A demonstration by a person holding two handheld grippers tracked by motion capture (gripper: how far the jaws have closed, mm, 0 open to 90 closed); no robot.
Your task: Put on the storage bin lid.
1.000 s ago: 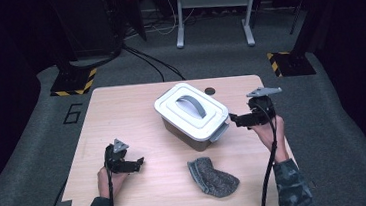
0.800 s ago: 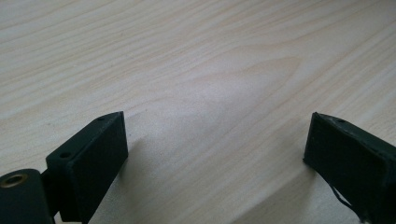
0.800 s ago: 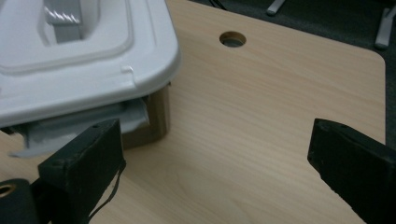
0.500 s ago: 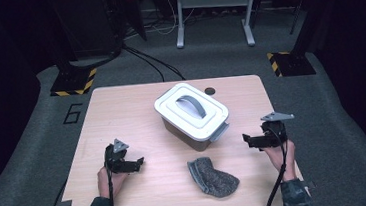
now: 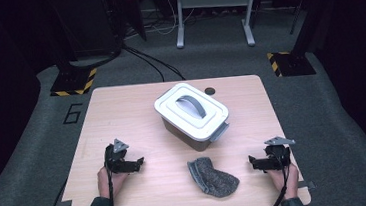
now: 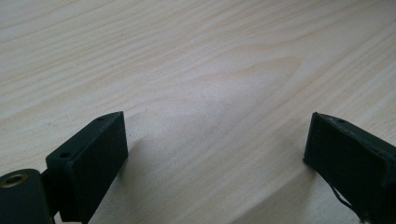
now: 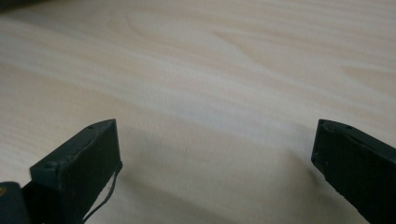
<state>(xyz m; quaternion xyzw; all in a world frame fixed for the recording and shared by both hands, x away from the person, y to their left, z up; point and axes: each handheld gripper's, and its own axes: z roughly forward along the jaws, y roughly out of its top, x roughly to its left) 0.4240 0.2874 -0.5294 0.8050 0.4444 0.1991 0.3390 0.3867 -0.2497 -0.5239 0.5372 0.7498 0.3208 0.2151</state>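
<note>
Table (image 5: 136, 112) of pale wood on grey carpet (image 5: 34, 146); left gripper (image 5: 138, 163) and right gripper (image 5: 252, 161) gape empty.

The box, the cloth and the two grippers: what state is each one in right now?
Box: lid on, handle lying flat, standing mid-table.
Cloth: crumpled, lying loose on the table, nothing touching it.
Left gripper: open, holding nothing.
Right gripper: open, holding nothing.

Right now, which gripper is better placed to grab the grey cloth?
Probably the right gripper: its open jaws point toward the grey cloth and sit level with it. The left gripper, also open, sits slightly farther away.
</note>
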